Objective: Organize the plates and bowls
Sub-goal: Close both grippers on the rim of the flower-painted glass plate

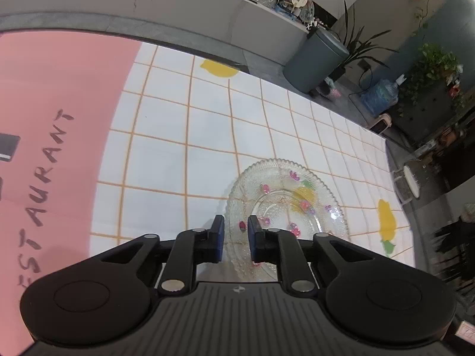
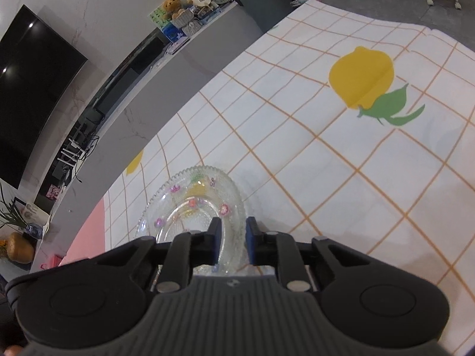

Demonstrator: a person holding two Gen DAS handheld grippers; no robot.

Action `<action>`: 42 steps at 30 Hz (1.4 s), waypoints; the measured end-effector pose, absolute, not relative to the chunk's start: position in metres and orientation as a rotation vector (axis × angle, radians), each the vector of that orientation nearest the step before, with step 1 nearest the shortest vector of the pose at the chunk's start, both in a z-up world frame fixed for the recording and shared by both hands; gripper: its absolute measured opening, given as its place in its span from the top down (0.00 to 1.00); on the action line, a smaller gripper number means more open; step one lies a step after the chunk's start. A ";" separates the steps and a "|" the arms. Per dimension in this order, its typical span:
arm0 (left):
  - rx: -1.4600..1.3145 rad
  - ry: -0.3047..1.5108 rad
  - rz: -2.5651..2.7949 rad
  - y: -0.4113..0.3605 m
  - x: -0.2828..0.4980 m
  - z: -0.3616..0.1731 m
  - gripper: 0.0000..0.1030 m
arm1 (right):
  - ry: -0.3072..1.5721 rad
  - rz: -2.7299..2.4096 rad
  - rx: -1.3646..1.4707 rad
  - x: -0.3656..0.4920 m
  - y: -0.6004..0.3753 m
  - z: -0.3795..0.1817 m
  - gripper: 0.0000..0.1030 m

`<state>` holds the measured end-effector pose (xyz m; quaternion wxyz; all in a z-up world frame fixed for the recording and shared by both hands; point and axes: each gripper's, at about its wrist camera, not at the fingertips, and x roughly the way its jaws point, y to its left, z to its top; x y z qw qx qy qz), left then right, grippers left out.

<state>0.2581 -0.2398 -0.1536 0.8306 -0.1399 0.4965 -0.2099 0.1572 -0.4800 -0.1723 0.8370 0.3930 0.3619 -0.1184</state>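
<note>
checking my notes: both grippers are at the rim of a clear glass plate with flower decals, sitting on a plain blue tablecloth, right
Not quite. The clear glass plate with flower decals is right, and both the left gripper and the right gripper are at its rim. But the tablecloth is white with an orange grid and yellow fruit prints, not plain blue, as the right wrist view shows.

Clear beaded glass plate [image 1: 285,207] with flower decals, on tablecloth [image 1: 184,136].

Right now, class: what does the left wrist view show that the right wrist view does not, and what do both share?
Only the left wrist view shows the pink mat with lettering and the water jug. Only the right wrist view shows the dark screen and the whole printed lemon. Both show a glass plate with its rim between a tool's pads, on the checked cloth.
</note>
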 end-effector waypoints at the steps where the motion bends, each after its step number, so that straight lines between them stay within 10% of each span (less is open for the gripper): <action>1: -0.289 1.056 -0.443 -0.239 0.257 -0.153 0.85 | 0.771 -0.251 0.849 0.156 -0.481 -0.173 0.94; 42: -0.468 0.913 -0.319 -0.087 0.083 -0.080 0.89 | 0.820 0.021 0.871 0.028 -0.369 -0.110 0.94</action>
